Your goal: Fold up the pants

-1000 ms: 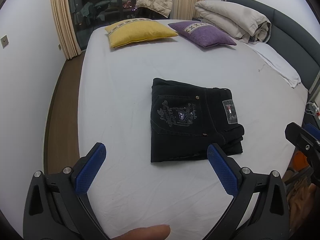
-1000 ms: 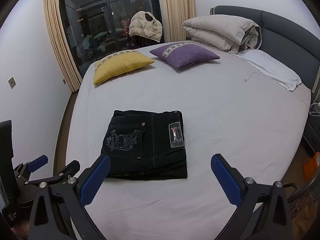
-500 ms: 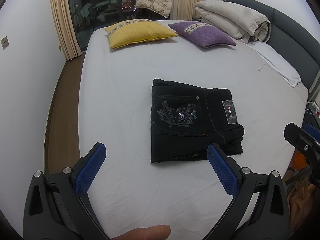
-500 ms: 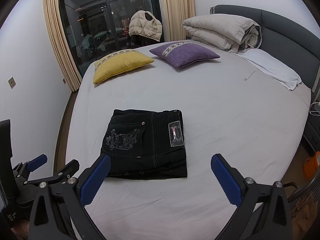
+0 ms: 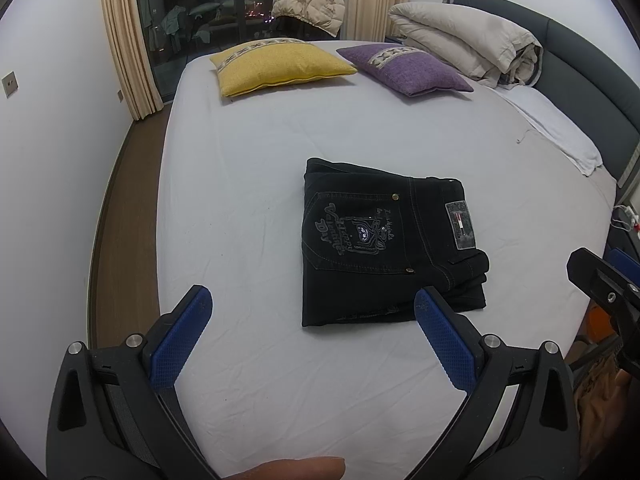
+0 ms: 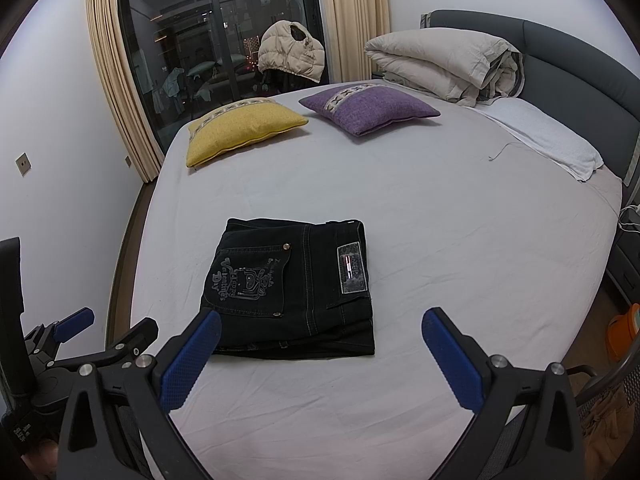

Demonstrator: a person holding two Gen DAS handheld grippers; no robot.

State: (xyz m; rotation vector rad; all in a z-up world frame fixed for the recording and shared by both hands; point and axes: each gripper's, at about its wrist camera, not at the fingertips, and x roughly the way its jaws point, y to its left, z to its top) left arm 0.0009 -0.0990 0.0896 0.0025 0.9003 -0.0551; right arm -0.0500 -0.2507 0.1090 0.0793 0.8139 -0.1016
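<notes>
Black pants point(image 5: 384, 240) lie folded into a compact rectangle on the white bed sheet point(image 5: 240, 208), back pocket embroidery and waist label facing up. They also show in the right wrist view point(image 6: 296, 288). My left gripper point(image 5: 312, 312) is open and empty, held back above the near part of the bed, its right fingertip just in front of the pants' near edge. My right gripper point(image 6: 320, 328) is open and empty, held back near the pants' near edge. The right gripper's body shows at the right edge of the left wrist view point(image 5: 600, 284).
A yellow pillow point(image 5: 280, 64) and a purple pillow point(image 5: 404, 68) lie at the far side of the bed. A rolled beige duvet point(image 5: 468, 44) and a white pillow point(image 5: 560, 132) sit by the grey headboard point(image 5: 592, 64). Wooden floor point(image 5: 120, 208) runs along the bed's left.
</notes>
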